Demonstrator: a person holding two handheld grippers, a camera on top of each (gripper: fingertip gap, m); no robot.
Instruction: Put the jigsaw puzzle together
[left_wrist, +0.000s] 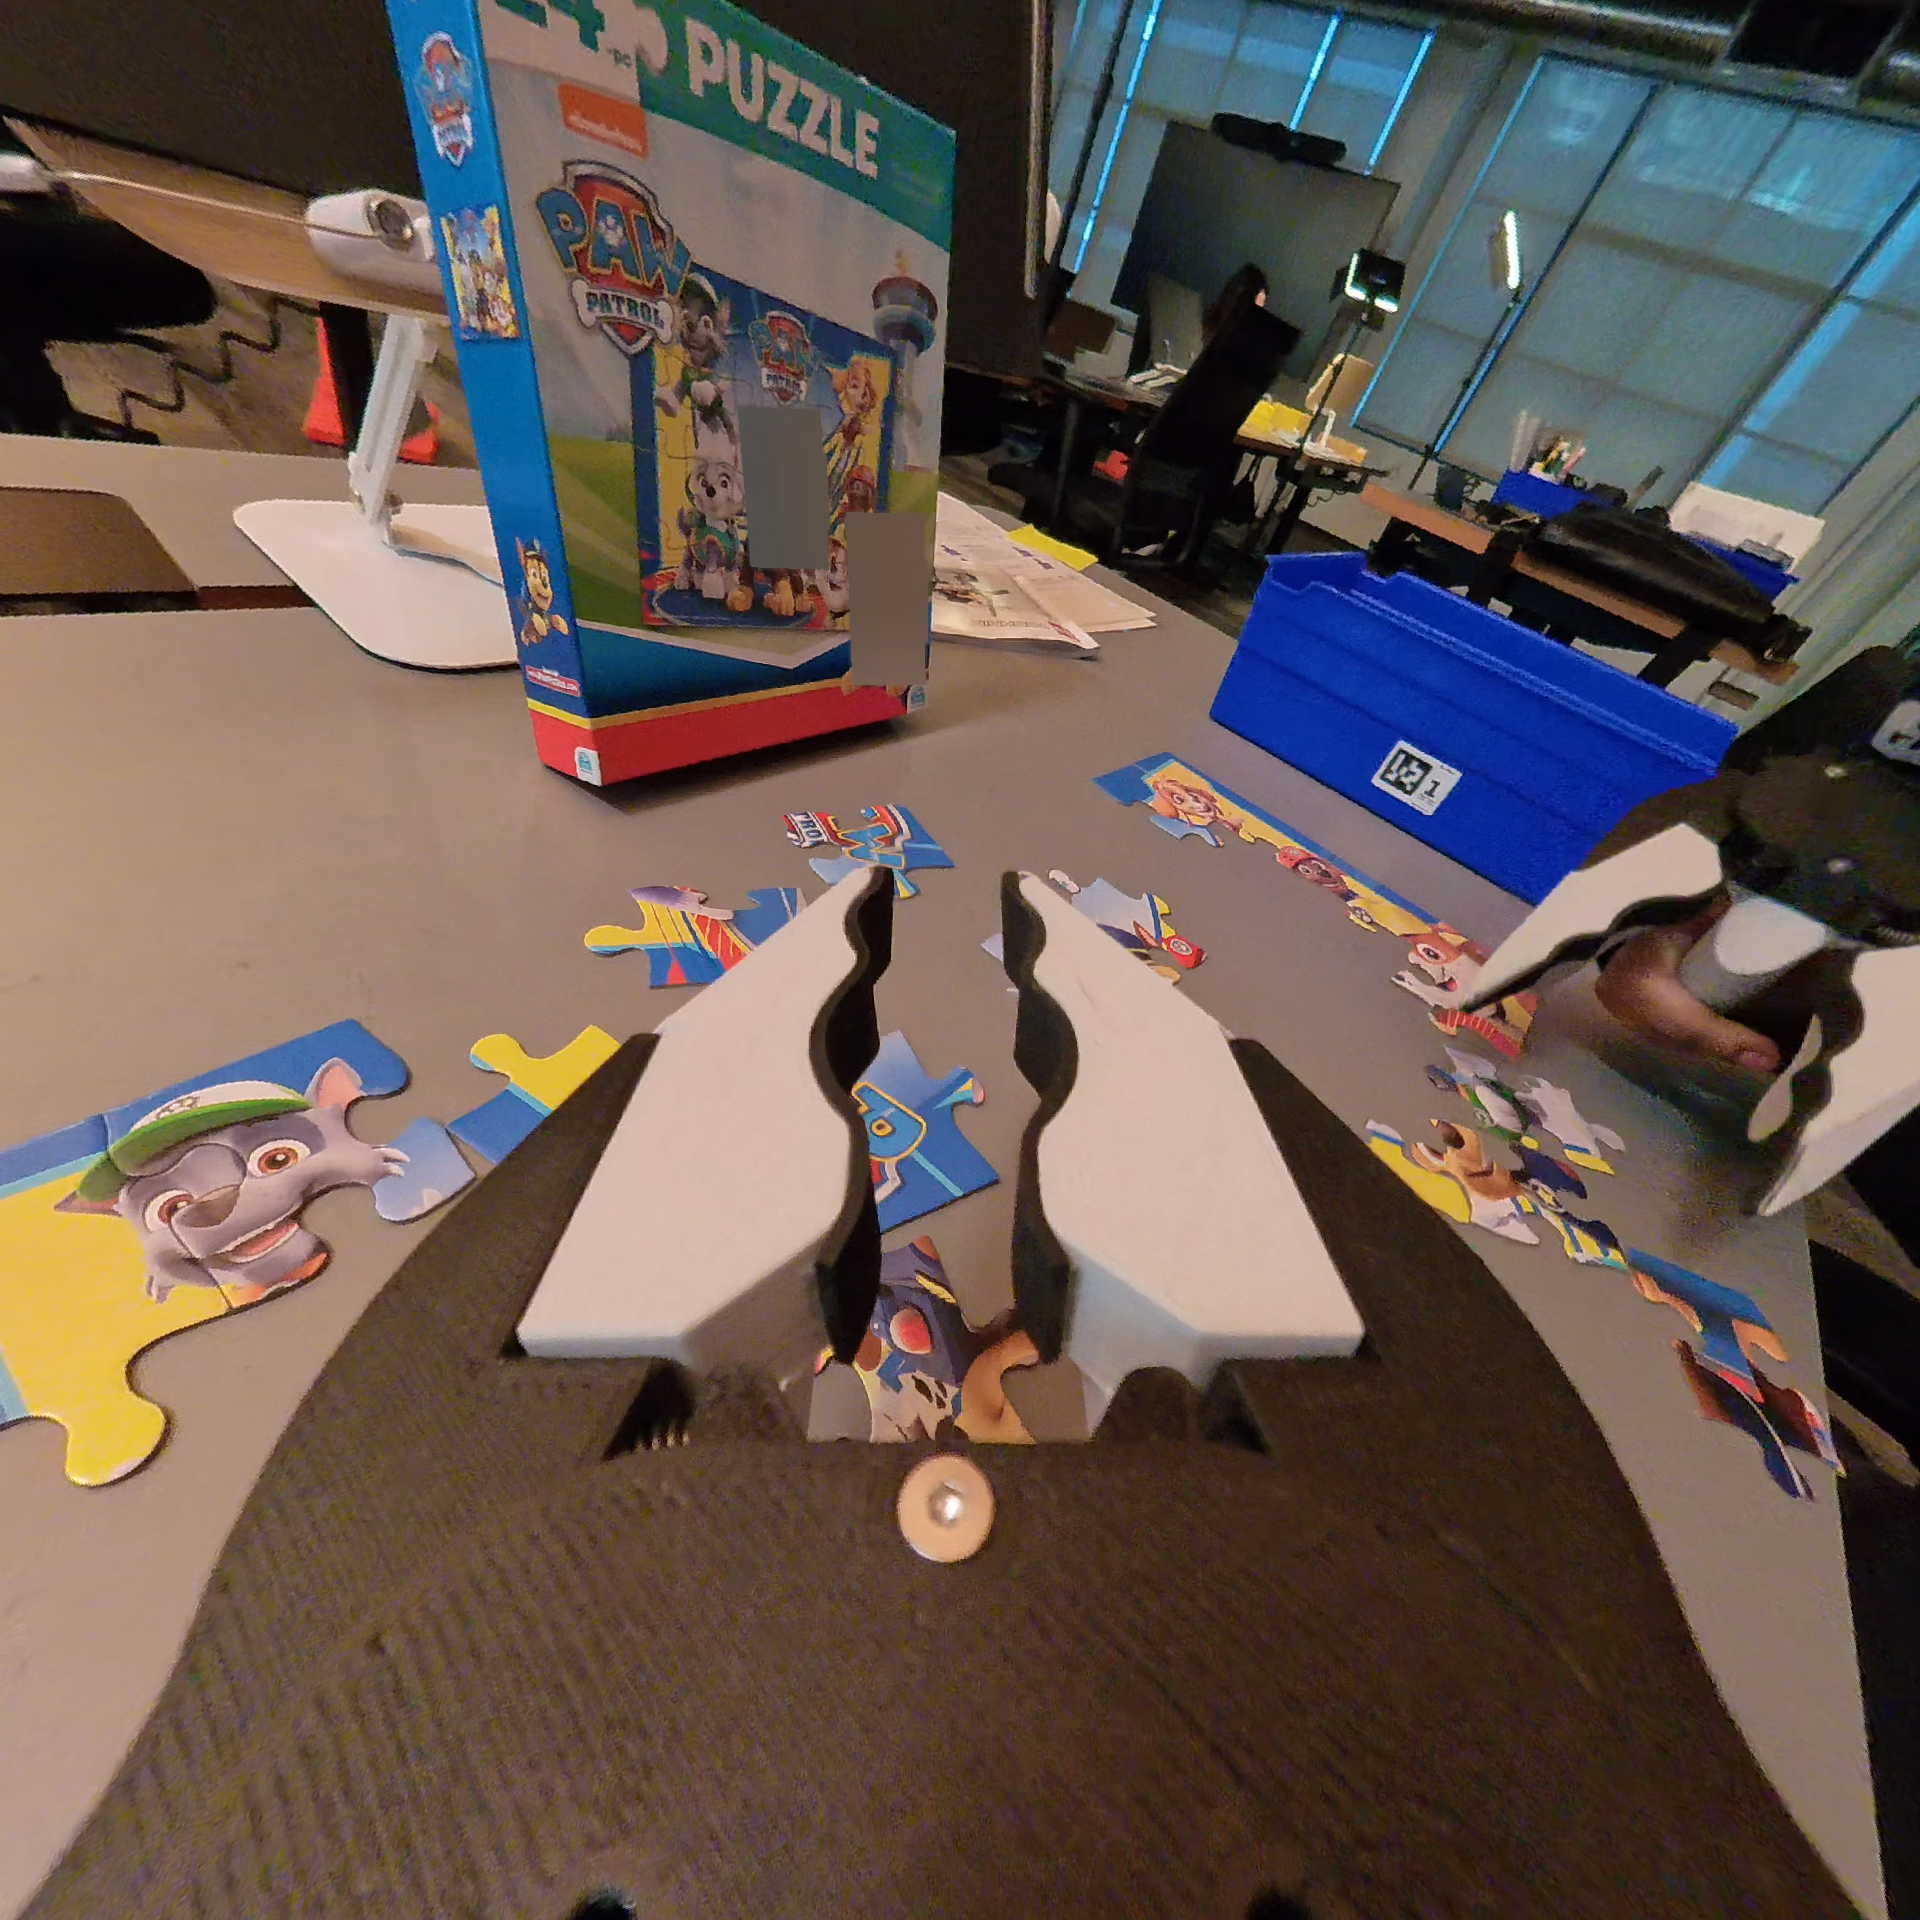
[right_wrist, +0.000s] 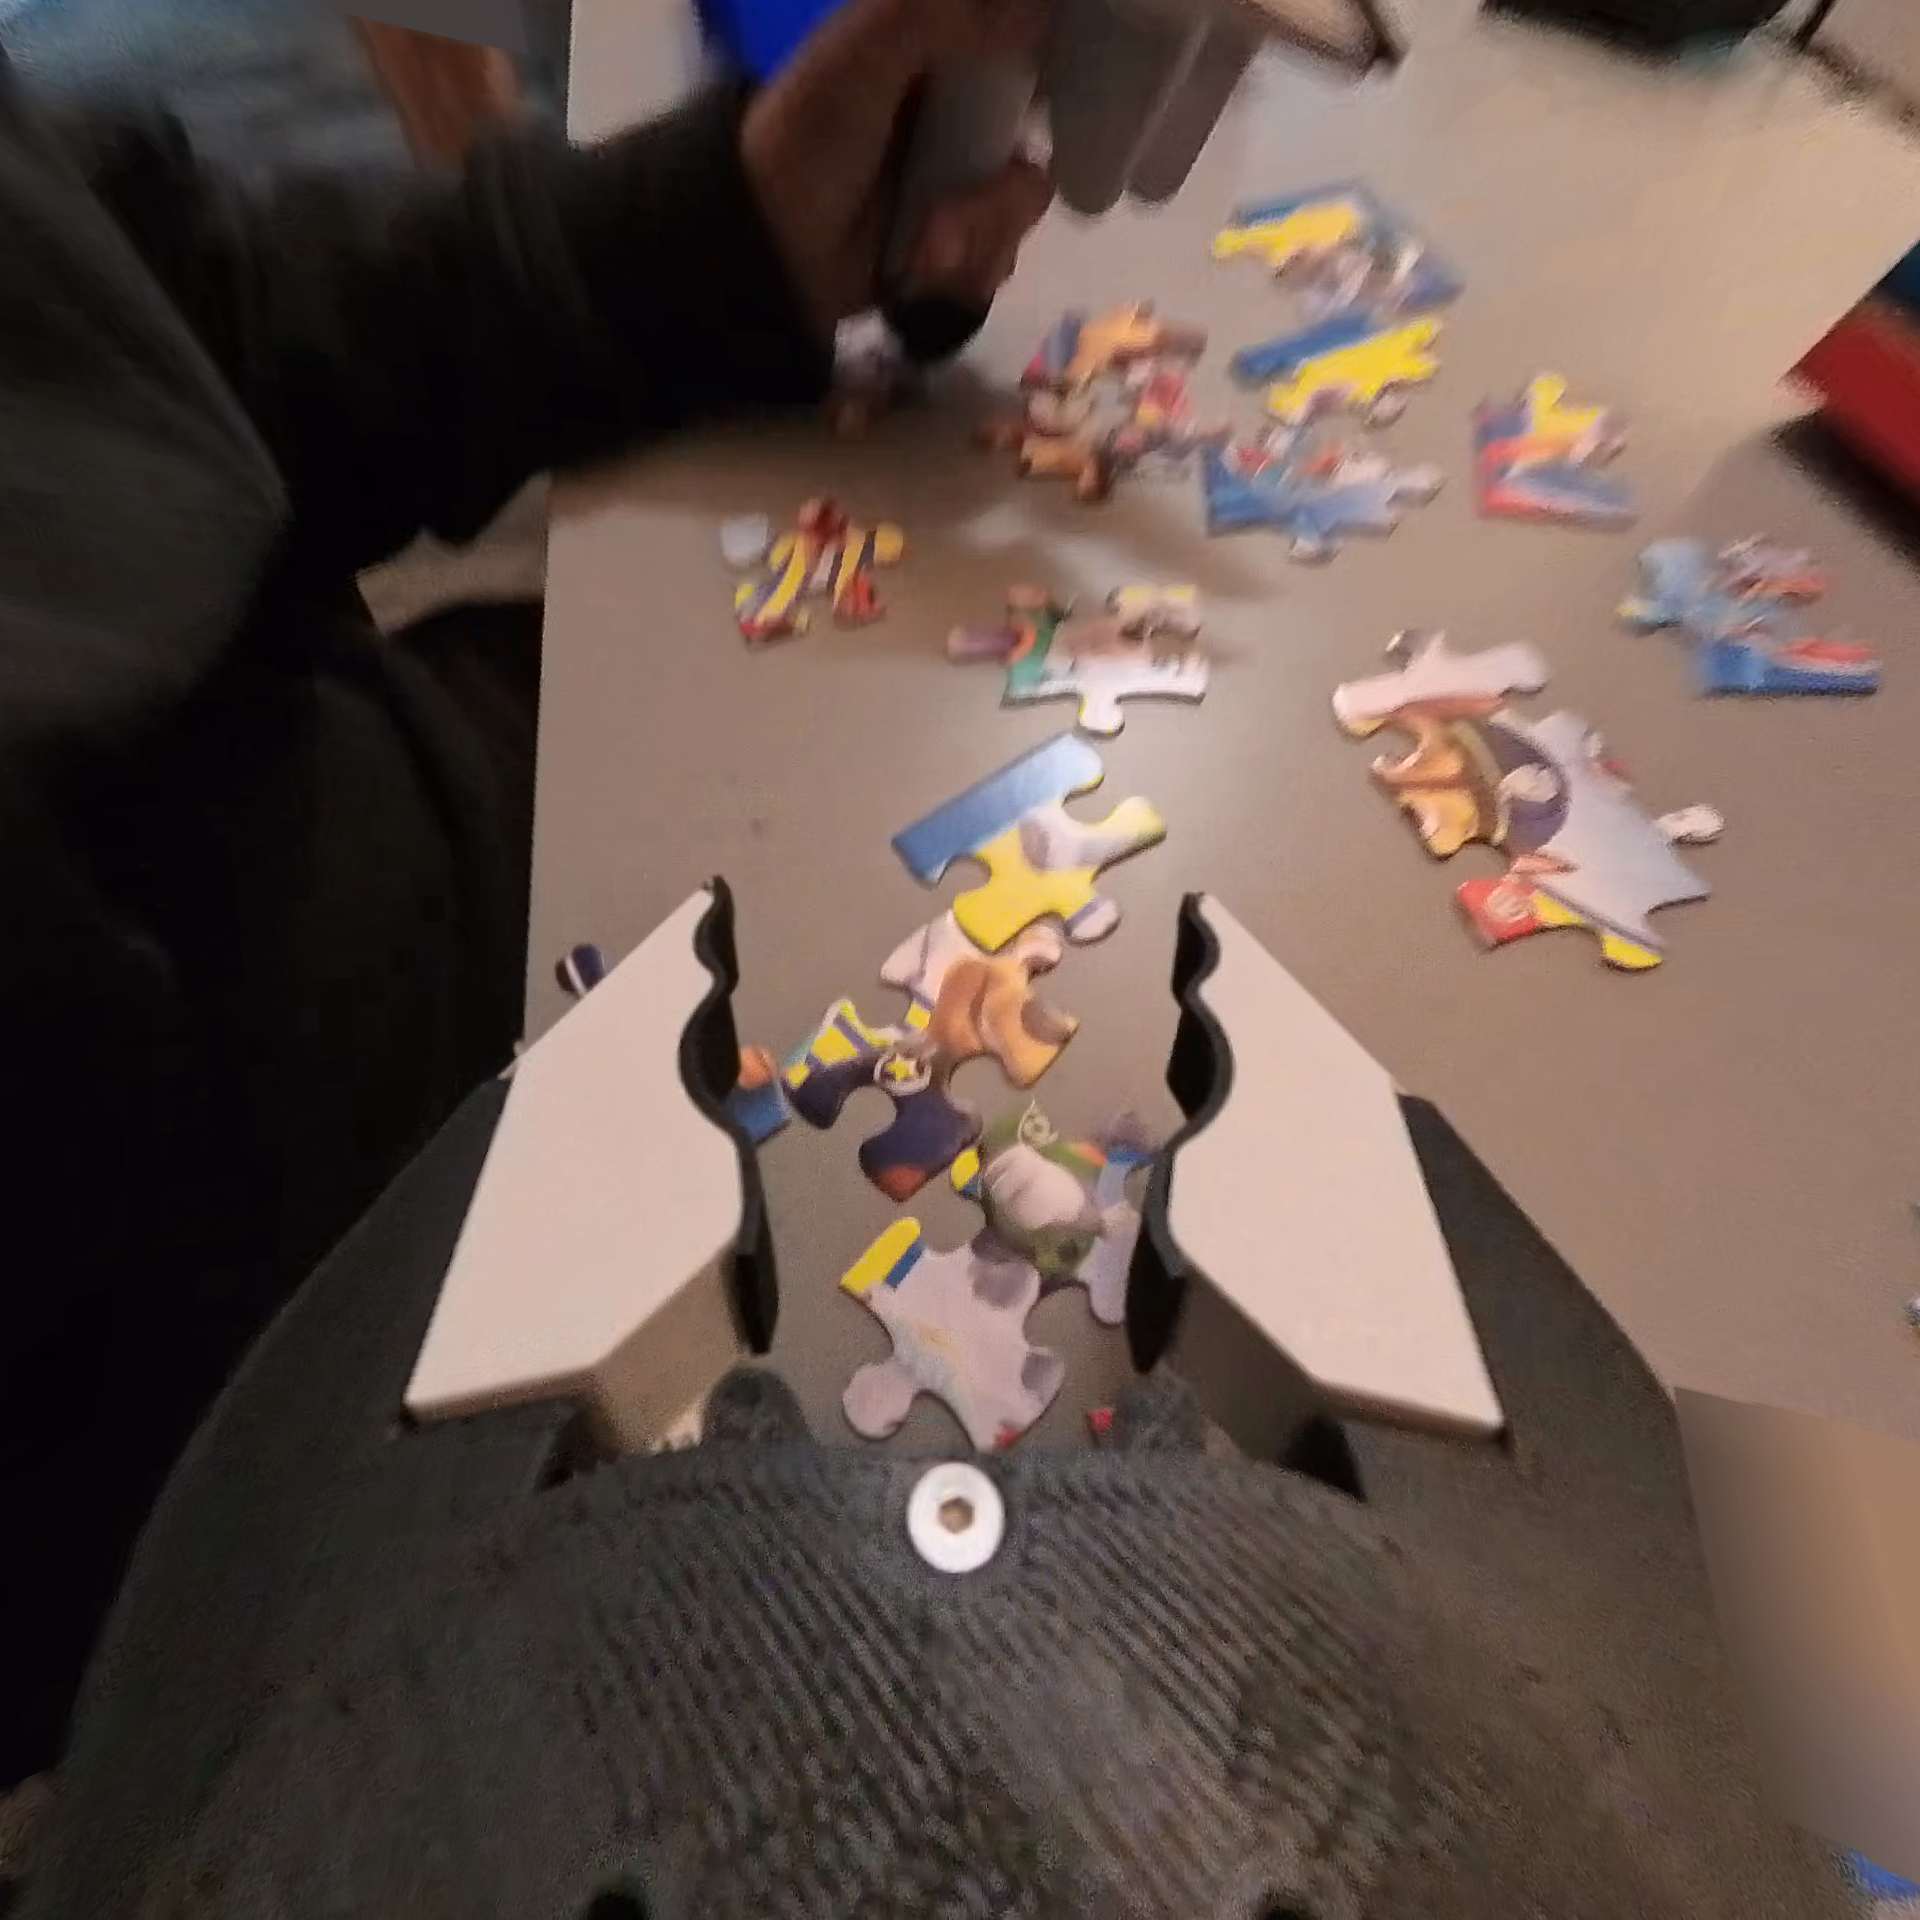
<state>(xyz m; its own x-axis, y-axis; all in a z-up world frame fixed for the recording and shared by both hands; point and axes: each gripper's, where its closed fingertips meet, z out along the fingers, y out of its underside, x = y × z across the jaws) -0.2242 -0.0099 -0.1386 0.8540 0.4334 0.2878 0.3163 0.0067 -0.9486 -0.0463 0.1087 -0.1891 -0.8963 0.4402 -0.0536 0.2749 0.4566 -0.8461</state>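
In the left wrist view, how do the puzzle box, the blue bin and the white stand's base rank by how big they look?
1. Puzzle box, standing upright, looks largest.
2. Blue bin.
3. White stand's base, partly hidden behind the box.
The box stands nearer the camera than the bin, so true sizes stay unsure.

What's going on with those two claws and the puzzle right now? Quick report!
Left gripper slightly apart, holding nothing, above loose puzzle pieces. Right gripper wide open over a joined cluster of pieces. Puzzle box upright behind; blue bin alongside.

Two grippers (left_wrist: 945, 883) (right_wrist: 951, 899), one puzzle box (left_wrist: 717, 416), one blue bin (left_wrist: 1455, 707), and over a dozen puzzle pieces (right_wrist: 1029, 831).
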